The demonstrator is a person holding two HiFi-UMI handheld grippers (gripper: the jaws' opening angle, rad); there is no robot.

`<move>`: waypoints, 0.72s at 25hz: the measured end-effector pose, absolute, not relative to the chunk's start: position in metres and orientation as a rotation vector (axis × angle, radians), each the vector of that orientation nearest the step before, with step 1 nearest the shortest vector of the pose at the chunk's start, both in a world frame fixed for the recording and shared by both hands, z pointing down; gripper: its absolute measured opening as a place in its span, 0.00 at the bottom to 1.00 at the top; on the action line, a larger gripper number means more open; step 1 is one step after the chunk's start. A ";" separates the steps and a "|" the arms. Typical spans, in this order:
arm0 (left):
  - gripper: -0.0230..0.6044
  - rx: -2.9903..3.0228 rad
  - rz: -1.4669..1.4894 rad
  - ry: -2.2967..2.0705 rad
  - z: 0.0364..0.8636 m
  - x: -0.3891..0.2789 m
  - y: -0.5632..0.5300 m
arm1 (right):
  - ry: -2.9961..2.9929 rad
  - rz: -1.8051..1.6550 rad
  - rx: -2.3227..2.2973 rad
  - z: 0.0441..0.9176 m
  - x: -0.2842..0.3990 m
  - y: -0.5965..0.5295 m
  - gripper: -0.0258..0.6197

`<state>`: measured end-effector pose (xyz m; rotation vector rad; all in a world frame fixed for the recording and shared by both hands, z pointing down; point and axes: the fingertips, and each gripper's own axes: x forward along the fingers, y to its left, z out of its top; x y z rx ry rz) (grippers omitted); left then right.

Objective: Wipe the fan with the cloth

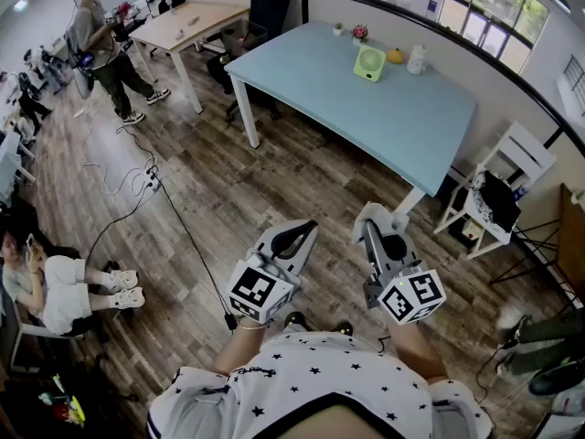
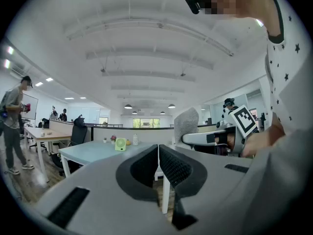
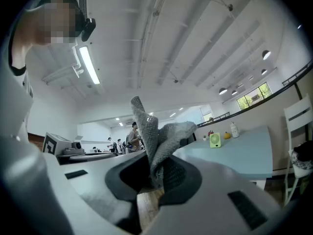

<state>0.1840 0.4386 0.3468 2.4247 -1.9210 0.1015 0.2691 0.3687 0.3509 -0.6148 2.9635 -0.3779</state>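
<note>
Right gripper (image 3: pixel 155 173): jaws closed on the grey cloth (image 3: pixel 155 141), which sticks up in a crumpled fold; its lower end is hidden between the pads. Left gripper (image 2: pixel 158 151): jaws pressed together, nothing between them. Both are held near the person's body over the wood floor (image 1: pixel 274 190). The green fan (image 1: pixel 370 63) stands upright on the far side of the pale blue table (image 1: pixel 366 117), well apart from both grippers. A white bottle (image 1: pixel 417 59) stands to its right; contents cannot be made out.
</note>
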 end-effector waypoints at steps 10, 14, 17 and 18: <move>0.09 2.419 0.079 -1.932 0.347 0.169 0.446 | 2.963 -0.392 -0.618 0.352 0.256 0.374 0.10; 0.09 2.411 0.069 -1.943 0.347 0.159 0.451 | 2.949 -0.401 -0.609 0.350 0.247 0.377 0.10; 0.09 2.404 0.077 -1.963 0.347 0.149 0.458 | 2.952 -0.403 -0.601 0.350 0.238 0.382 0.10; 0.09 2.405 0.091 -1.972 0.348 0.146 0.460 | 2.951 -0.405 -0.597 0.350 0.235 0.384 0.10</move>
